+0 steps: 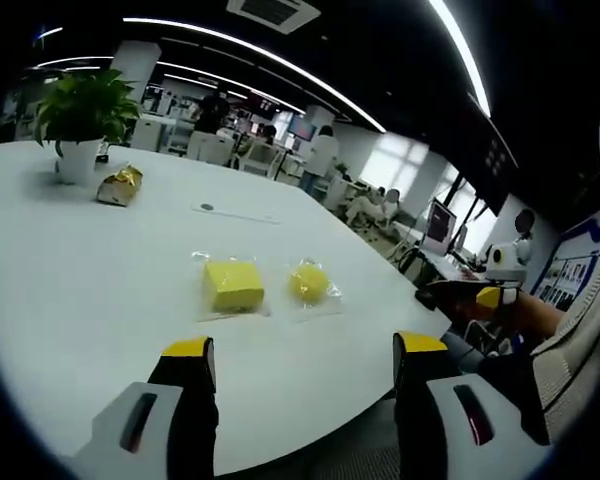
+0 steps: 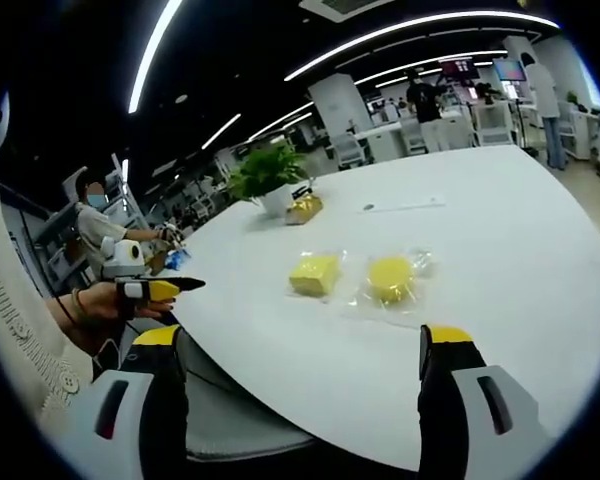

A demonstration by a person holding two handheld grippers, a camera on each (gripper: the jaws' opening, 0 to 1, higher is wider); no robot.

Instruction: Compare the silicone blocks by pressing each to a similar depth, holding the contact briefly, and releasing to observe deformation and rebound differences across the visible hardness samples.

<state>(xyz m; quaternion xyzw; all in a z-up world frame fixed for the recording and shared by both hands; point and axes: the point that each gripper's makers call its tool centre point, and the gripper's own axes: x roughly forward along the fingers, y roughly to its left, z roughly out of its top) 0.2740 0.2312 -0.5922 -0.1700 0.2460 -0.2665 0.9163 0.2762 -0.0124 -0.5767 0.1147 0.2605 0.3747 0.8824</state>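
Note:
Two yellow silicone samples lie side by side on the white table [image 1: 90, 290], each in a clear plastic bag. One is a square block [image 1: 232, 285] [image 2: 314, 273], the other a round one [image 1: 309, 283] [image 2: 390, 277]. My left gripper [image 1: 305, 350] hovers open near the table's front edge, short of both samples, with nothing between its yellow-tipped fingers. My right gripper [image 2: 303, 340] is also open and empty, back from the table edge [image 2: 280, 395]. Each view catches the other gripper held in a hand off the table: the right gripper [image 1: 490, 297] and the left gripper [image 2: 150, 290].
A potted green plant [image 1: 80, 120] [image 2: 268, 175] and a gold foil packet [image 1: 120, 185] [image 2: 304, 207] stand at the table's far side. A thin flat strip [image 1: 235, 213] lies mid-table. Several people, desks and screens fill the office behind.

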